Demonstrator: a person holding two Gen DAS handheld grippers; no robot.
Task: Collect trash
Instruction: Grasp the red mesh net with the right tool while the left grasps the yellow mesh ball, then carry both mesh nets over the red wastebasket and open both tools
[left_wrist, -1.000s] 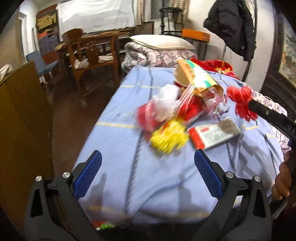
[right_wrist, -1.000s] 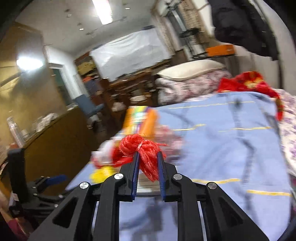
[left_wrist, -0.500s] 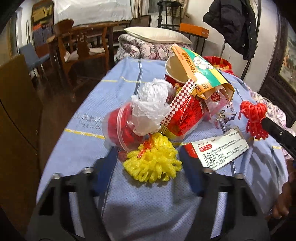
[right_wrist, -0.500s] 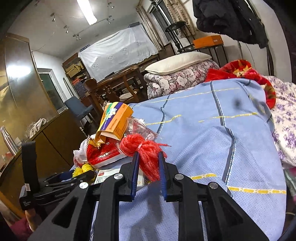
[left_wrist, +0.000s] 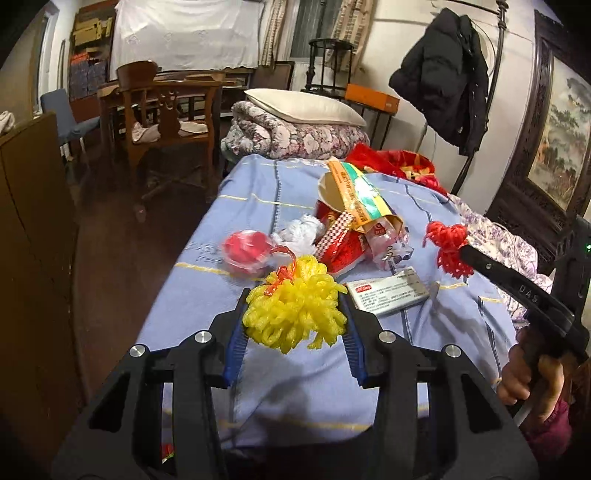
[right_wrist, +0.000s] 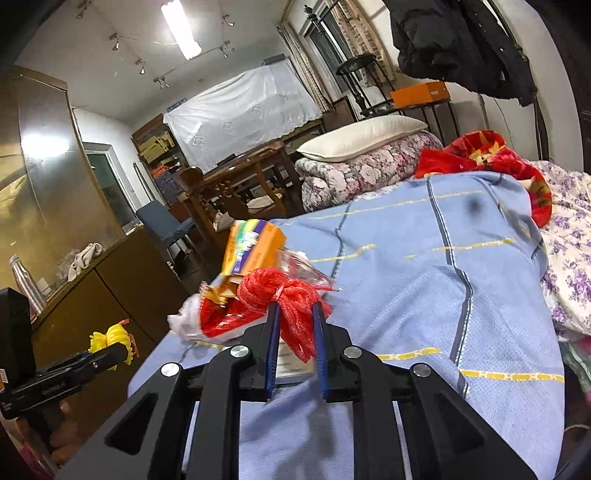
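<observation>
A fluffy bundle of yellow plastic netting (left_wrist: 293, 315) is pinched between the blue ribbed fingers (left_wrist: 236, 341) of the left gripper (left_wrist: 293, 328), whose jaws have just been closing onto it; the bundle is held clear of the blue woven bedspread (left_wrist: 295, 376) near the bed's near edge. A tied, knotted wad of red mesh netting (right_wrist: 291, 306) is squeezed between the narrow fingers (right_wrist: 271, 339) of the right gripper (right_wrist: 295, 332). The remaining litter is heaped on the bedspread towards its left edge: a round red lump wrapped in clear film (left_wrist: 245, 251), a crumpled white plastic bag (left_wrist: 301, 230), a glossy red wrapper (left_wrist: 343, 247), what may be a tall orange and green carton (left_wrist: 360, 195), somewhat blurred, and a flat rectangular white box (left_wrist: 388, 291) printed with small text.
</observation>
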